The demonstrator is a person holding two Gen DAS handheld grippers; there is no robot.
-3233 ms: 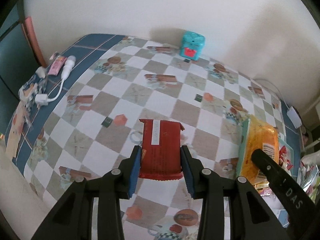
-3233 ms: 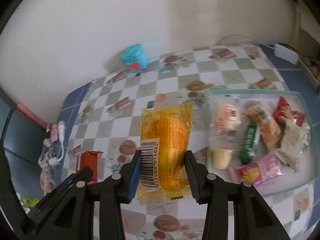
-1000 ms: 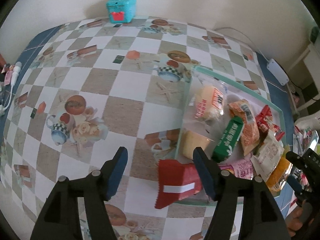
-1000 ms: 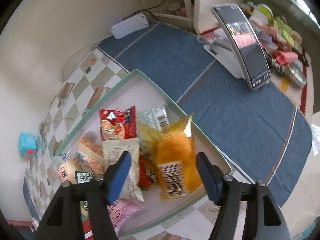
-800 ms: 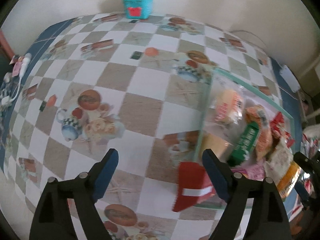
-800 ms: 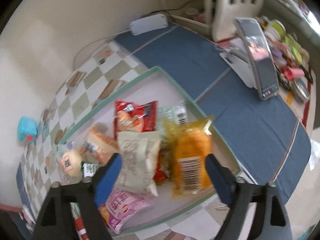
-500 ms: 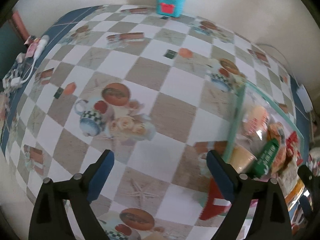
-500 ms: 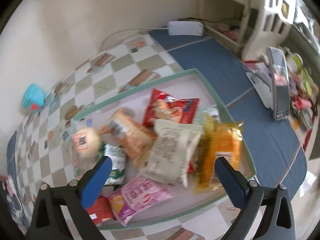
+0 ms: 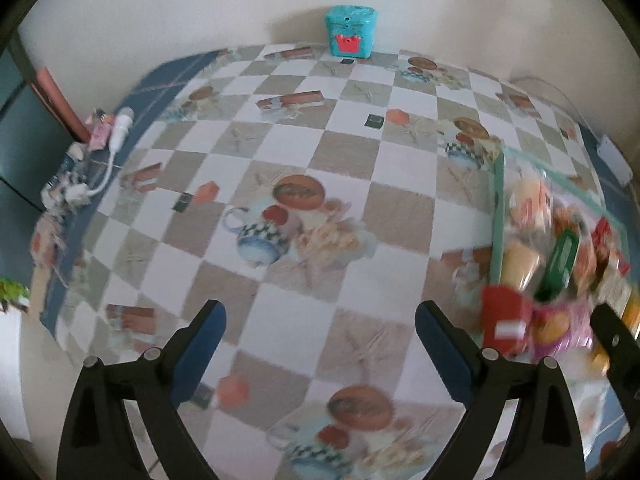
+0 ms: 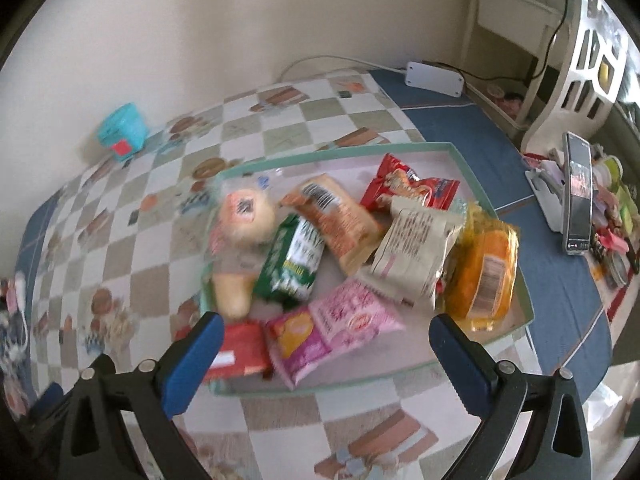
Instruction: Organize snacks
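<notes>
Both my grippers (image 9: pixel 318 330) (image 10: pixel 323 339) gape wide, holding nothing, above the tray (image 10: pixel 400 370) — its snack packets (image 10: pixel 416 254) look light, crinkly, best pinched across their flat middles.

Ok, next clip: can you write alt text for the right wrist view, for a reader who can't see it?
A shallow green-rimmed tray full of wrapped snacks sits on a checkered tablecloth, seen past the open, empty right gripper. An orange packet lies at its right end and a red packet at its near left corner. A teal box stands by the wall.
</notes>
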